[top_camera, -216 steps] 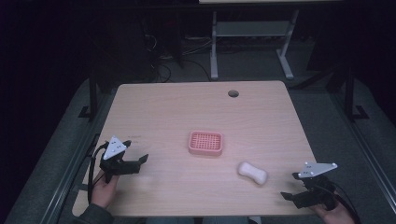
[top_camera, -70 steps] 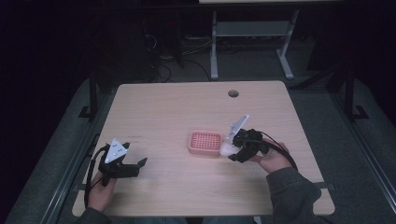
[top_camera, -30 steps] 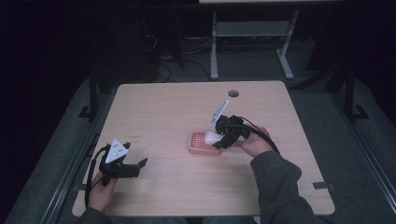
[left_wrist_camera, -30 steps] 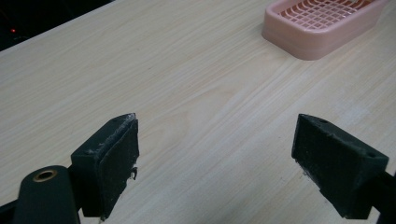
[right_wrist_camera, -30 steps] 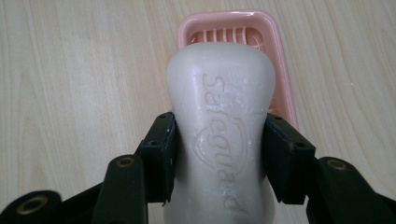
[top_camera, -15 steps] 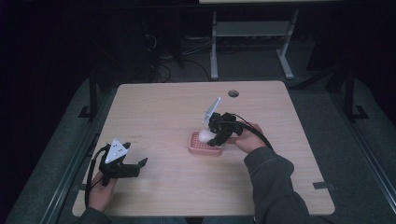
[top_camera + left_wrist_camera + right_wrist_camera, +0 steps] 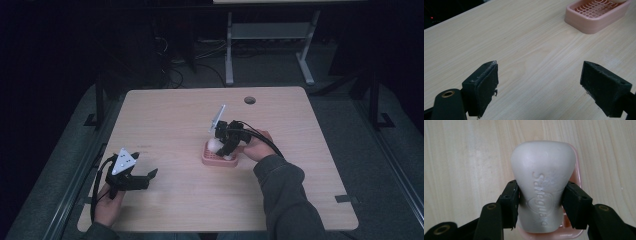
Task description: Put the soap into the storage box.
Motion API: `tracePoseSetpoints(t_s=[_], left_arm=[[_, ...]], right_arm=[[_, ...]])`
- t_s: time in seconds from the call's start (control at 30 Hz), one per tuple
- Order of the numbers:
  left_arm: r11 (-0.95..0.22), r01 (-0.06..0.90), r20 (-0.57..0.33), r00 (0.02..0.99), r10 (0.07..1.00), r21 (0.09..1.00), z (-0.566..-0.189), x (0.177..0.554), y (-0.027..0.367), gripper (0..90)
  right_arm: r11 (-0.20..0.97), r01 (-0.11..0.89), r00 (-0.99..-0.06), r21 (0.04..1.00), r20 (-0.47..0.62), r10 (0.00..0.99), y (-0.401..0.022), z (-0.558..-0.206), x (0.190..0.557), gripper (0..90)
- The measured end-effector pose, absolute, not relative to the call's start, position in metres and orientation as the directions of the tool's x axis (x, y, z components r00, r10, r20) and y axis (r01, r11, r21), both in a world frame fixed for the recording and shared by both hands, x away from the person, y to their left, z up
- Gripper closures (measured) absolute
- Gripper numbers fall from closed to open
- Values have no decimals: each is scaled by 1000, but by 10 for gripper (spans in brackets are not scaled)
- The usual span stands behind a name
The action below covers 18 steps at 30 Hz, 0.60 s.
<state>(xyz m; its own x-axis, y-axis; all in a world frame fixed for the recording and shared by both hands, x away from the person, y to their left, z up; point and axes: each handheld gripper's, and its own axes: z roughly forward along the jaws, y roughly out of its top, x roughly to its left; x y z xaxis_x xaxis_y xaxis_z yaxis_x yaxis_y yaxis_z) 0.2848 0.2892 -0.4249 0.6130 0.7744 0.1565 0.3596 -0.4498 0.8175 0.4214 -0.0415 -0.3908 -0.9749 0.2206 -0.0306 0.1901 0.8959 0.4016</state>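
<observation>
While R gripper point(image 7: 540, 201) clamps soap point(image 7: 543, 182) over pink dish point(image 7: 219, 159) | L gripper point(image 7: 546, 86) agape, bare tabletop point(image 7: 524, 50) around.

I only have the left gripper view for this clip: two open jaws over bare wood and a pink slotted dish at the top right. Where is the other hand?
Observer: In the high view the right gripper is over that pink dish, near the table's middle.
Operator: Is it carrying anything?
Observer: Yes. The right gripper view shows its jaws clamped on the waist of a white soap bar.
Operator: Any marking on the bar?
Observer: Embossed lettering that looks like "Safeguard" runs along its face.
Operator: Is the soap lined up with the dish?
Observer: The dish's pink rim shows directly behind the bar; contact cannot be judged.
</observation>
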Motion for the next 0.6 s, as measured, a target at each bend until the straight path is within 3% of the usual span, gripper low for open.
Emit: tracePoseSetpoints(t_s=[0.6], left_arm=[[-443,359,151,612,776,821,-424,284,289,144]], right_arm=[[913,217,-970,346,-32,243,-34,-408,435,487]])
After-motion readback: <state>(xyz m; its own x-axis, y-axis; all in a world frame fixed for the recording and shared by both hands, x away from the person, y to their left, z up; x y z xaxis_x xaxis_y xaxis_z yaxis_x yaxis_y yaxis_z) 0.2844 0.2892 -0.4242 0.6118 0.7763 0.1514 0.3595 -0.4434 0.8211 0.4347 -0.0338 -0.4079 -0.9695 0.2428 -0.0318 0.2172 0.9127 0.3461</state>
